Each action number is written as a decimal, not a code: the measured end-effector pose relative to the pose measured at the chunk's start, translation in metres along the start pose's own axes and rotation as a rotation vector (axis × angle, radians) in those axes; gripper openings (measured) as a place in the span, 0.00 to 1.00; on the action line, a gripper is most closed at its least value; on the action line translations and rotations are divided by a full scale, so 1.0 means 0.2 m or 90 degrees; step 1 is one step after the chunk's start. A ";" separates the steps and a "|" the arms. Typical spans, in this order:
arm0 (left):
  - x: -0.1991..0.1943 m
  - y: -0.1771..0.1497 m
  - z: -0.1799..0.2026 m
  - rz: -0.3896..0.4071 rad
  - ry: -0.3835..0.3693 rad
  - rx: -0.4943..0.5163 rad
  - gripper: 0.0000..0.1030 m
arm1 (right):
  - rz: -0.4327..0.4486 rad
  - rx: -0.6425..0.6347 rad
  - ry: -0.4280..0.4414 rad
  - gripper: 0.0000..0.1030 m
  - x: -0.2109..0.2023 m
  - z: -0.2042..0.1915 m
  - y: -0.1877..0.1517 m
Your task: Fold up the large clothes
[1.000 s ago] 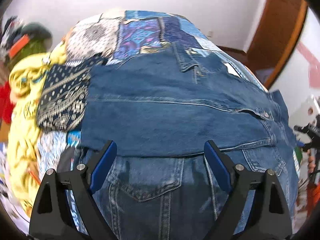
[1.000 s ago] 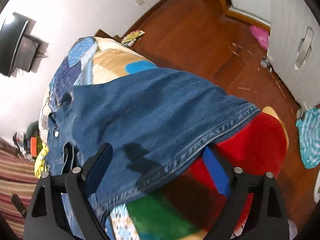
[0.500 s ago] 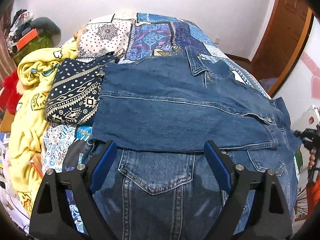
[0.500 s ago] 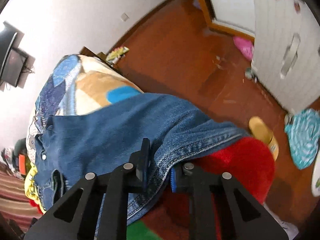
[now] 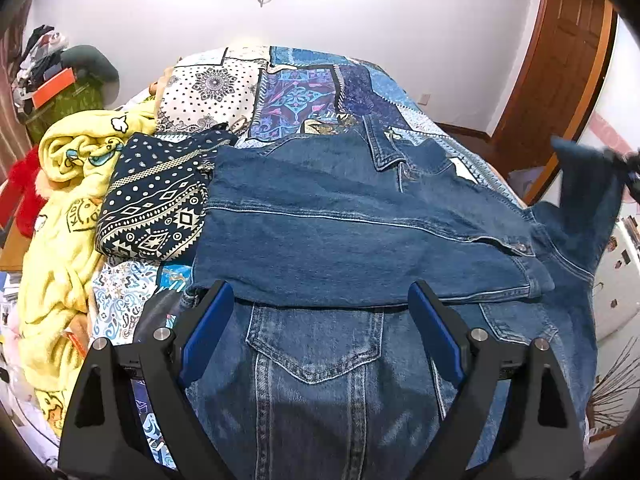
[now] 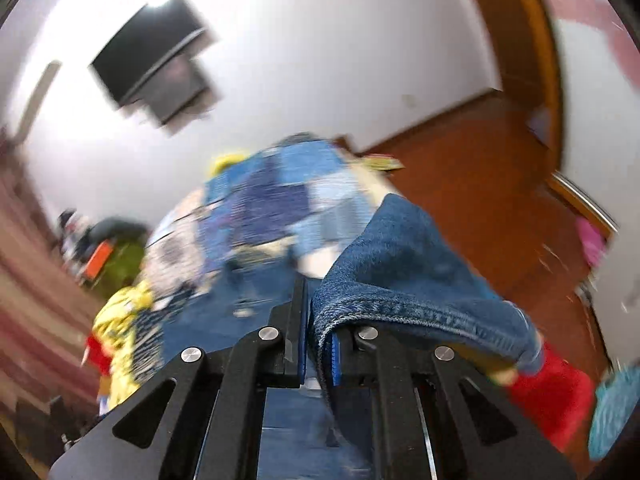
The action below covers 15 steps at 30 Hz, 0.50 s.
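Both grippers are seen over a denim jacket [image 5: 360,240] spread on a patchwork bed [image 5: 304,92]. Clamped between the fingers of the right gripper [image 6: 318,344] is the jacket's hem, which has been lifted clear of the bed since a second ago, when those fingers were spread over it. Its raised cloth is seen at the right edge of the left view. Wide apart and gripping nothing, the left gripper [image 5: 320,320] is kept above the chest pocket [image 5: 316,344], unchanged

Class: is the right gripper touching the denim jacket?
Touching. The right wrist view shows the right gripper shut on the denim jacket's hem.
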<state>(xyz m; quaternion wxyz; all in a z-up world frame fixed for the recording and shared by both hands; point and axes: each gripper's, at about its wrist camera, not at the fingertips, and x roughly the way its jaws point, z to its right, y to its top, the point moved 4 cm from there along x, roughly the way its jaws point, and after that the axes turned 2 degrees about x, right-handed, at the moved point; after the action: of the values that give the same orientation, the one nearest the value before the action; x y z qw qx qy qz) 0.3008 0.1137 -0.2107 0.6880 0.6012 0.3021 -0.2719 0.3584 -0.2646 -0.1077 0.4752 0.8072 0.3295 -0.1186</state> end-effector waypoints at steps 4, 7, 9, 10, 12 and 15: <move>-0.02 -0.01 -0.02 0.003 -0.004 -0.005 0.86 | -0.052 -0.080 0.035 0.08 0.20 -0.31 -0.14; -0.04 -0.03 -0.05 0.003 -0.004 -0.009 0.86 | -0.115 -0.117 0.042 0.08 0.38 -0.39 -0.32; -0.05 -0.05 -0.08 0.002 -0.003 -0.011 0.86 | -0.171 -0.132 0.044 0.08 0.49 -0.42 -0.46; -0.05 -0.05 -0.08 0.000 -0.002 -0.012 0.86 | -0.198 -0.138 0.040 0.08 0.54 -0.43 -0.53; -0.05 -0.06 -0.10 -0.005 -0.001 -0.013 0.86 | -0.243 -0.149 0.027 0.08 0.64 -0.42 -0.65; -0.04 -0.08 -0.11 -0.012 0.001 -0.009 0.86 | -0.282 -0.167 0.006 0.08 0.70 -0.41 -0.77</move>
<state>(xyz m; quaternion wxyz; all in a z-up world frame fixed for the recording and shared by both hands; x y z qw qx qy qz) 0.2820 0.1325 -0.2173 0.6894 0.5937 0.3105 -0.2755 0.3544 -0.0860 -0.2421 0.5366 0.6474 0.5131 -0.1723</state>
